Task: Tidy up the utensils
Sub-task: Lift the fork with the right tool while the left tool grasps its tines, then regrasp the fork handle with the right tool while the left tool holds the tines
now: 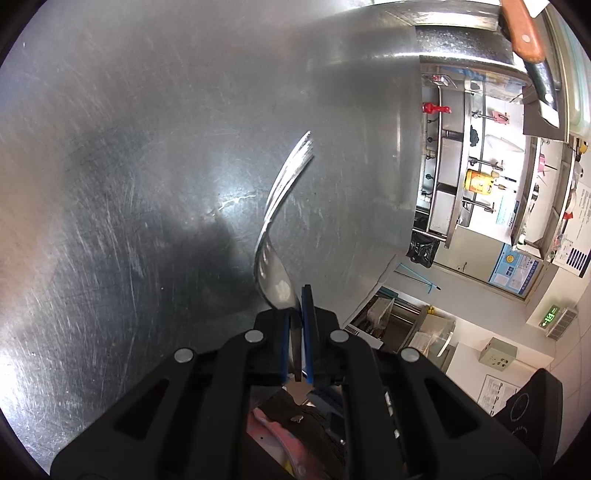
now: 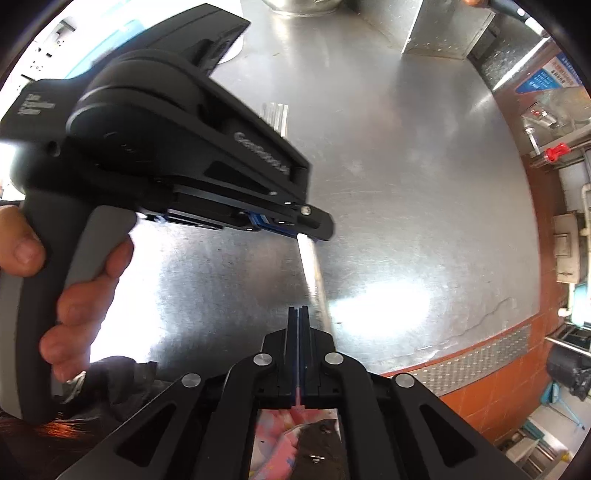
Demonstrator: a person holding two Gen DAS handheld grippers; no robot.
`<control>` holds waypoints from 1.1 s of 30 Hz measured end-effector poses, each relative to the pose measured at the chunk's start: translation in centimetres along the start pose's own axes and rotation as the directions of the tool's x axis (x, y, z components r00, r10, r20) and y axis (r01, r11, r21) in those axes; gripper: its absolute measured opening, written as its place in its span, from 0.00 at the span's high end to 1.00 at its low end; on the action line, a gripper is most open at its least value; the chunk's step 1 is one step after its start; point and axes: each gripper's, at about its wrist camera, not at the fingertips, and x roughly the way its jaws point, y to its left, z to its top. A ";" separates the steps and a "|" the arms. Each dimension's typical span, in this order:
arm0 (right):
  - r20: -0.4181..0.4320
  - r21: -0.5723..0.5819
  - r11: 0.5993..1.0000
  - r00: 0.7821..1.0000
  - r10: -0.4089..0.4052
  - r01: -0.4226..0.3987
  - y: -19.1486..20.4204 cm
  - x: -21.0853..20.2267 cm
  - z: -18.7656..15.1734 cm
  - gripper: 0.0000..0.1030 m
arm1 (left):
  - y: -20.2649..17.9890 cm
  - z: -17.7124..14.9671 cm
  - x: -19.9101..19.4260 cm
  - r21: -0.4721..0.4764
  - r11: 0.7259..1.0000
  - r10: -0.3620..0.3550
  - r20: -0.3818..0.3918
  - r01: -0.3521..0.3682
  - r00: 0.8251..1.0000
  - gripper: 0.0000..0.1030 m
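Note:
My left gripper (image 1: 297, 295) is shut on a steel fork (image 1: 279, 229) held by its neck, the tines pointing up and away over the scratched steel table (image 1: 129, 184). In the right wrist view the left gripper (image 2: 310, 227) shows from the side, with the fork's handle (image 2: 314, 277) sticking out toward me and the tines (image 2: 275, 114) just visible behind its body. My right gripper (image 2: 298, 314) is shut and empty, just left of the fork handle's end, above the table.
A knife with a wooden handle (image 1: 522, 33) lies at the table's far corner beside a steel box (image 2: 439, 33). A steel bowl's base (image 2: 303, 5) stands at the far edge. The table edge (image 2: 480, 354) runs to the right, orange floor beyond.

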 end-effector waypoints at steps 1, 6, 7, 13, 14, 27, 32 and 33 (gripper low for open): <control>0.007 -0.005 0.999 0.999 -0.032 0.032 0.1 -0.1 0.0 0.69 | 0.0 -0.1 -0.1 0.005 1.000 -0.002 0.002 0.002 1.000 0.95; 0.056 -0.055 0.990 0.991 -0.126 0.129 1.3 -0.2 0.3 0.35 | -0.2 -0.5 -0.7 0.025 1.000 -0.008 0.014 0.007 1.000 0.95; 0.055 -0.059 0.990 0.990 -0.128 0.131 1.6 0.0 0.5 0.35 | -0.3 -0.6 -0.8 0.026 1.000 -0.010 0.015 0.010 1.000 0.95; 0.063 -0.071 0.986 0.988 -0.144 0.149 2.1 0.8 2.0 0.33 | 0.6 -1.0 -1.4 0.019 1.000 -0.024 0.015 0.024 1.000 0.95; 0.064 -0.076 0.989 0.991 -0.120 0.125 2.3 0.9 1.9 0.32 | 0.7 -1.1 -1.6 0.018 0.999 -0.032 0.015 0.031 0.999 0.95; 0.065 -0.119 0.992 0.997 0.037 -0.029 2.9 0.2 1.9 0.32 | 2.7 -1.8 -4.2 -0.024 0.993 -0.111 0.039 0.112 0.993 0.95; 0.115 -0.150 0.988 0.993 -0.010 0.027 3.1 -0.1 1.2 0.28 | 3.7 -1.9 -5.6 -0.038 0.991 -0.128 0.059 0.130 0.990 0.95; 0.125 -0.153 0.988 0.992 -0.004 0.024 3.0 -0.1 1.1 0.28 | 3.9 -1.9 -5.7 -0.040 0.990 -0.130 0.061 0.132 0.990 0.95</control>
